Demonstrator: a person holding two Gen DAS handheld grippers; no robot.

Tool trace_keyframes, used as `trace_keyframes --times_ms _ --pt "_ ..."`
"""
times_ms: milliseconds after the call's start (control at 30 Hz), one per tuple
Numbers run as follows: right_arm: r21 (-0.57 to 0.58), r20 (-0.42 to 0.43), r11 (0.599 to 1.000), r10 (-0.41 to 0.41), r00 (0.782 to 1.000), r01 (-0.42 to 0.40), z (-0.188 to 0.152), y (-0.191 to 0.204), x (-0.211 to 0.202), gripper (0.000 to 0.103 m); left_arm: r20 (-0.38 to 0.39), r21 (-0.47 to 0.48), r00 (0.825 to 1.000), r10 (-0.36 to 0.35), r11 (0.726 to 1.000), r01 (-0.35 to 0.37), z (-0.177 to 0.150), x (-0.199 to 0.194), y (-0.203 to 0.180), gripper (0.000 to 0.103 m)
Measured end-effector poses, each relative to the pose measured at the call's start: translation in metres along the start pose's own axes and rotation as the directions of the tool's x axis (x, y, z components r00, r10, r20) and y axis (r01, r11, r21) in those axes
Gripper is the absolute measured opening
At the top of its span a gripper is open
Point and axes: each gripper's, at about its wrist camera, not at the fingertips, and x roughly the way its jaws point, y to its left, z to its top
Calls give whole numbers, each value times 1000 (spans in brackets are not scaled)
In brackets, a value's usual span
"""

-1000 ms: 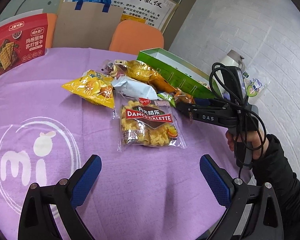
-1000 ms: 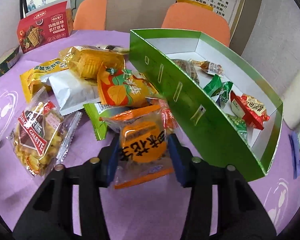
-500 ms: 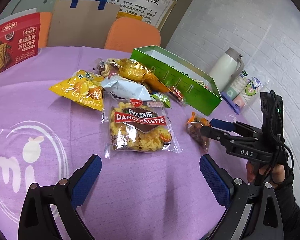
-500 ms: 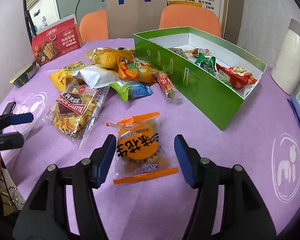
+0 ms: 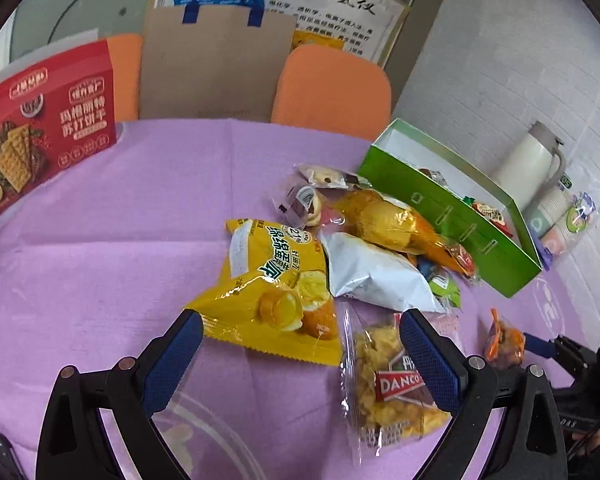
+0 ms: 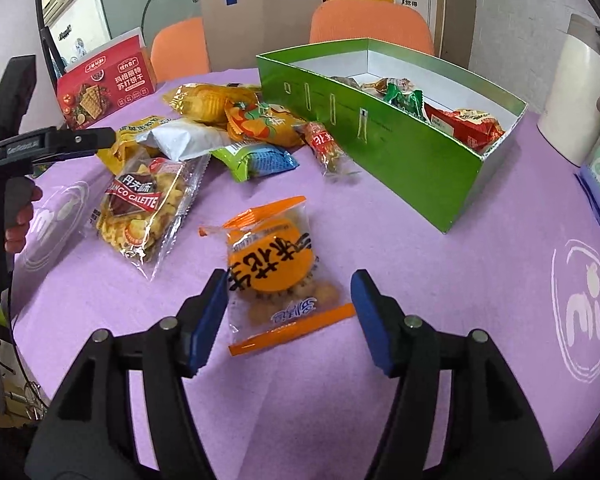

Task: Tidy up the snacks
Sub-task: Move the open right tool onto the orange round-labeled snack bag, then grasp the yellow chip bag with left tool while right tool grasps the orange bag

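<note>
1. Since a second ago, the right gripper has drawn the orange packet out of the pile and let it go; the packet is now lying flat on the purple cloth, low in the middle of the right view.
2. That gripper's jaws are standing apart, one on each side of the packet's near end, gripping nothing. I judge the packet was pulled clear so it could be taken up more cleanly.
3. The left gripper has shifted towards the pile; its jaws are wide apart and empty, hanging over the yellow bag and the galette packet at the bottom of the left view.
4. The green box is sitting open at the upper right of the right view, with several wrapped snacks already lying inside.
5. The rest of the snacks are still heaped just left of the box, touching and overlapping, so most of the sorting looks undone.
6. The red cracker box is standing apart at the upper left.
</note>
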Motion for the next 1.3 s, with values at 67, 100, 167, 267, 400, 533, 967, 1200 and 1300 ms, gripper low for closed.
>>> trace_keyframes --times_ms 67,100,167,267,400,533,967,1200,1300 --pt "-6 -8 1000 -9 1000 9 1 1 1 64 5 13 1000 21 1000 -21 4 11 3 100" --pt "-8 -11 1000 -13 1000 12 1 2 2 64 4 25 998 55 998 -55 6 16 4 100" --pt "-13 -17 1000 -16 1000 16 2 3 2 65 -5 39 996 85 996 -85 6 24 6 100" --pt "-5 -13 1000 -14 1000 14 3 2 2 65 -31 21 997 69 997 -69 5 34 12 100" --pt "-5 -22 1000 -23 999 23 1 3 6 65 -35 31 998 58 998 -57 1 35 14 60" --pt "-3 -19 1000 -16 1000 16 1 3 6 65 -55 14 998 30 999 -29 -12 20 20 44" --pt "21 -11 1000 7 1000 -7 -2 0 5 66 30 105 999 24 994 -27 -45 -75 17 88" --pt "31 16 999 12 1000 -13 -5 -1 -14 66 -90 328 992 91 943 -57 -8 -8 -11 97" --pt "15 27 1000 19 999 -19 -5 -3 -20 67 -172 297 977 129 952 -74 -11 22 -2 97"
